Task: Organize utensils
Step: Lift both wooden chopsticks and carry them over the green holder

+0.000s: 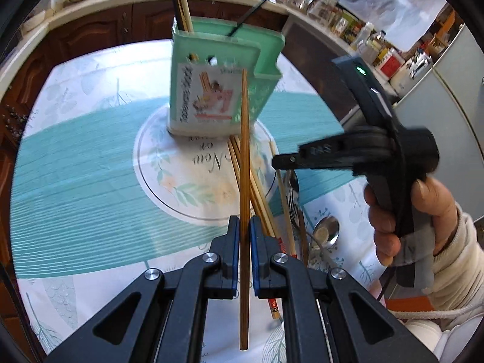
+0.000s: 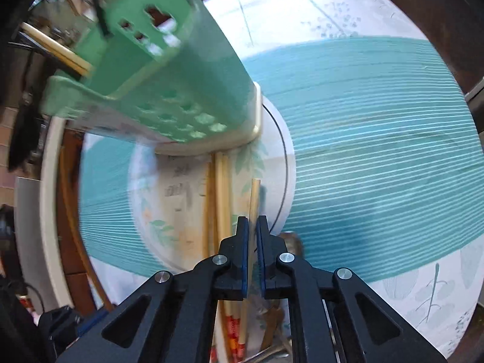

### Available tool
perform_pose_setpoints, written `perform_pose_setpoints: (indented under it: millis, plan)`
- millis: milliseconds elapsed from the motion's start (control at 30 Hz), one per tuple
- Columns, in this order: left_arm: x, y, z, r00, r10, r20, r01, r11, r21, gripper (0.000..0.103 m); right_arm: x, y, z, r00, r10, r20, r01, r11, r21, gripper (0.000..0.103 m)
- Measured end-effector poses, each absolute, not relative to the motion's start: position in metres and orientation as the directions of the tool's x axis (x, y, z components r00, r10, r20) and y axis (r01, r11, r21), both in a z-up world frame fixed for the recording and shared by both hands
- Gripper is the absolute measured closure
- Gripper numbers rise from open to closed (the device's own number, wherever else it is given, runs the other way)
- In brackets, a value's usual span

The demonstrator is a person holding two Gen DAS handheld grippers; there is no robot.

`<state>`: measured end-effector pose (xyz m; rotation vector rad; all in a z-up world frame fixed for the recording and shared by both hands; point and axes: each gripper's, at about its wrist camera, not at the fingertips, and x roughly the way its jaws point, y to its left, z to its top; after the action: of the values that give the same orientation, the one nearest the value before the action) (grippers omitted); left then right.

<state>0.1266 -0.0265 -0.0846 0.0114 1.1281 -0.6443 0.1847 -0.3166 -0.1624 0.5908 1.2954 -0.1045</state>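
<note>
My left gripper (image 1: 244, 225) is shut on a brown bamboo chopstick (image 1: 244, 151), which points up toward the green utensil holder (image 1: 217, 60). The holder stands upright at the table's middle with several chopsticks in it. Loose chopsticks (image 1: 261, 199), a spoon (image 1: 326, 231) and a fork (image 1: 292, 202) lie in a pile in front of the holder. My right gripper (image 1: 276, 161), held by a hand (image 1: 390, 224), hovers over that pile. In the right wrist view my right gripper (image 2: 252, 225) is shut on a pale chopstick (image 2: 254, 196). Beside it lie more chopsticks (image 2: 222, 193), below the holder (image 2: 169, 69).
The round table wears a teal and white tablecloth (image 1: 90, 166). Behind it runs a wooden kitchen counter (image 1: 99, 21) with bowls, and jars and bottles (image 1: 357, 30) at the right. A white cabinet (image 1: 447, 115) stands at the far right.
</note>
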Motion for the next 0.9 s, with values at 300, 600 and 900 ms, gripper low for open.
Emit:
perform_pose_setpoints:
  millis: [300,600,900]
  plan:
    - [0.118,-0.019,-0.031,0.441,-0.474,-0.762,0.485,0.84,-0.242,0.099,0.142,-0.3,-0.09,0.536,0.263,-0.802,0.253,0.856,0.45,0.099]
    - [0.131,-0.024,0.047,0.654,-0.482,-0.583,0.489,0.857,-0.16,0.098,0.111,-0.299,0.009,0.726,0.222,-0.651,0.109,0.898,0.427,0.099]
    - [0.183,-0.024,0.086,0.81,-0.446,-0.38,0.404,0.895,-0.189,0.098,0.128,-0.303,0.122,0.865,0.128,-0.485,0.069,0.927,0.367,0.099]
